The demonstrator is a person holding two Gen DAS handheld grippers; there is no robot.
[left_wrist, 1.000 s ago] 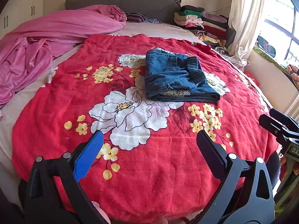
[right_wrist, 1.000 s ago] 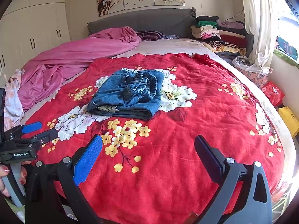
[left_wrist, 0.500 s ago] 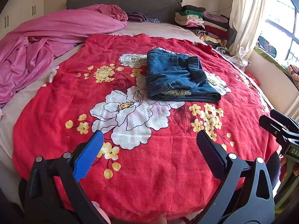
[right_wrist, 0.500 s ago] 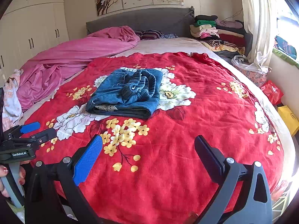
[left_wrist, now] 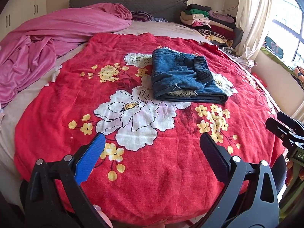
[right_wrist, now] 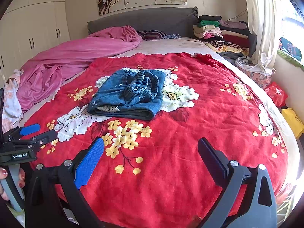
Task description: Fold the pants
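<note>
We see a pair of blue denim pants (left_wrist: 183,78) lying folded into a compact, thick bundle on a red flowered blanket (left_wrist: 133,180) that covers a bed. The bundle sits on the blanket's middle, partly over a large white flower print, well apart from both tools. The folding looks finished or nearly so: layers are stacked, and the gathered elastic waistband (right_wrist: 144,87) rests on top. At most a little smoothing seems left.

The bundle's long axis appears to run from the near edge of the blanket toward the grey headboard (right_wrist: 148,20). Its rounded folded edge faces us, with a bit of pale lace lining peeking out there.

Our left tool (left_wrist: 152,146) hangs over the blanket's near edge with jaws spread wide, holding nothing. Our right tool (right_wrist: 151,148) is likewise wide apart and empty, over the same near edge.
</note>
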